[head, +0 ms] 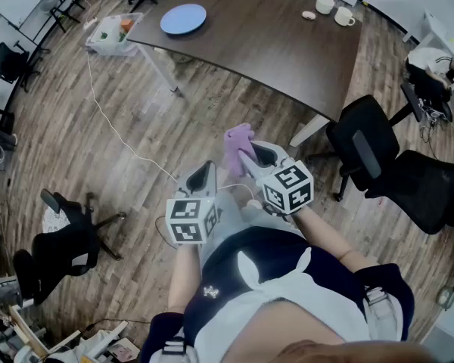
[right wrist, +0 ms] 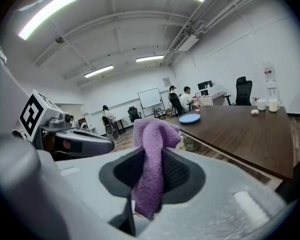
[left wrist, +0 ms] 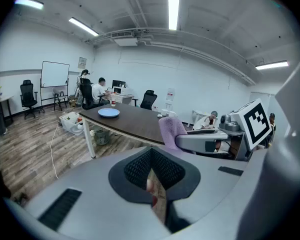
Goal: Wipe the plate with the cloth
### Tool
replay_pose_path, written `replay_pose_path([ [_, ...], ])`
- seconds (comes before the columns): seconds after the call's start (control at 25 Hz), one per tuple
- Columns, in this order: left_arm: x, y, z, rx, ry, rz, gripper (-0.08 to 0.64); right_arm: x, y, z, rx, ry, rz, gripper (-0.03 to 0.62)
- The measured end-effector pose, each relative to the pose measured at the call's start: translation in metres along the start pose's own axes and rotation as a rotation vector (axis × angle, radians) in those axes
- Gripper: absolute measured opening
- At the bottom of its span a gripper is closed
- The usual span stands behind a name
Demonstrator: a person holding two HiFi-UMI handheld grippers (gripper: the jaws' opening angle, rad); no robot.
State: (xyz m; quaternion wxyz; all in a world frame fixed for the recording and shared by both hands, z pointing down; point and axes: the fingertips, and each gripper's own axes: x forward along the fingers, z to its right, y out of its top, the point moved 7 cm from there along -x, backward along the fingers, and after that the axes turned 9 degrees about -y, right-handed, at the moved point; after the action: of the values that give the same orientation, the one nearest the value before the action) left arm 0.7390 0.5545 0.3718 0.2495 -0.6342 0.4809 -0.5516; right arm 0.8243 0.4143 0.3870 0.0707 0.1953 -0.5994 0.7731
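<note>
The right gripper (right wrist: pixel 149 170) pinches the soft, limp purple terry cloth (right wrist: pixel 151 134) mid-fold, the left gripper (left wrist: pixel 152 166) has its jaws together on nothing, and the round blue plate (head: pixel 183 19) at eleven o'clock looks rigid and slippery.

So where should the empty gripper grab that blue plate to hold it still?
Probably by its rim. The blue plate lies flat on the table, so only its thin edge can be pinched. It sits close to one end of the table, so bring the left gripper in level from that side, with one of its fingers over the rim and one under.
</note>
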Motion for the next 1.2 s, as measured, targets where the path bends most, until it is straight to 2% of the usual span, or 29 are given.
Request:
replay_pose_path([
  [0.24,0.019,0.012,-0.018,-0.026,-0.01,0.015,0.003,0.02,0.007,0.008,-0.019,0.0,-0.019,0.098],
  [0.48,0.053,0.034,-0.061,-0.031,-0.045,0.006,0.003,0.064,0.022,0.03,0.008,-0.06,-0.053,0.1],
  [0.76,0.092,0.083,-0.144,-0.04,-0.062,0.016,0.003,0.151,0.065,0.045,0.024,-0.075,-0.066,0.1],
  [1.08,0.103,0.141,-0.261,-0.033,-0.053,0.028,0.002,0.269,0.121,0.024,0.025,-0.052,-0.065,0.1],
  [1.2,0.107,0.151,-0.299,-0.034,-0.045,0.022,0.003,0.303,0.131,0.019,0.025,-0.056,-0.068,0.1],
])
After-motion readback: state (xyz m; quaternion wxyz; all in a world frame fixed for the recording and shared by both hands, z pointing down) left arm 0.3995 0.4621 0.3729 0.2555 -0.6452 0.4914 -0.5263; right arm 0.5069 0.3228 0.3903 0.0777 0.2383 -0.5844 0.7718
